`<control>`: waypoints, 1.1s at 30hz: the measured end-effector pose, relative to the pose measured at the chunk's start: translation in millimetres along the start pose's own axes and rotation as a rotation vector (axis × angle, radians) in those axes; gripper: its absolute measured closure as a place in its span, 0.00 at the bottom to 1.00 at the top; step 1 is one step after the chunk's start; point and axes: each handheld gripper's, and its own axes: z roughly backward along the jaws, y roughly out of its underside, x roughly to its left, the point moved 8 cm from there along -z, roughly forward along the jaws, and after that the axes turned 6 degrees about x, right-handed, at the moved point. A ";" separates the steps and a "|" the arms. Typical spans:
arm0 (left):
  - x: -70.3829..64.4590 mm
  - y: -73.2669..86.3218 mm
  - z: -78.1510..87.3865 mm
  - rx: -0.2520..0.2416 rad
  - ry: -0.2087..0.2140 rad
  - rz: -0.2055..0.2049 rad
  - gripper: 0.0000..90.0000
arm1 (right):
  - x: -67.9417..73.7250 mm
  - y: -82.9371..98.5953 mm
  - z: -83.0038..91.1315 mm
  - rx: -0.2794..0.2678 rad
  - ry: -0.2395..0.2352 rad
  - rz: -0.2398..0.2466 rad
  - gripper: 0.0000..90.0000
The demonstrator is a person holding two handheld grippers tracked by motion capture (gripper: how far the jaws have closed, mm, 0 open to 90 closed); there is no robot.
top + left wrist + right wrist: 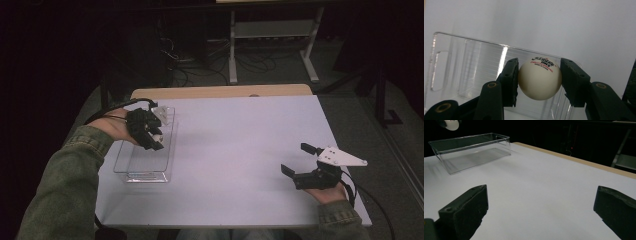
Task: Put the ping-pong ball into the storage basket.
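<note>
The left gripper (pixel 539 81) is clamped on a white table-tennis ball (pixel 540 78), one black jaw pressed to each side across its widest part, so the round ball cannot roll out. The printed logo faces up toward the camera. In the high view this gripper (pixel 148 131) hangs over the clear plastic bin (pixel 145 175) at the left of the white table (pixel 240 145), jaws tilted down toward its inside; the ball (pixel 157 135) sits above the bin's open top, not yet on its floor. That pose suits a drop into the bin, whose walls would stop the ball from rolling off the table. The right gripper (pixel 302 162) rests low at the table's near right, well apart from the bin, its jaws spread wide with nothing between them, likely kept clear of the work.
</note>
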 end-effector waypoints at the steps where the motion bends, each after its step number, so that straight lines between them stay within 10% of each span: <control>1: -0.9 0.7 -2.2 0.001 0.002 -0.001 0.56 | 0.2 0.1 0.0 0.001 -0.001 -0.001 0.00; 33: -5.3 23.9 -52.9 -0.005 0.059 0.061 0.56 | 1.9 3.0 0.0 0.016 -0.004 0.002 0.00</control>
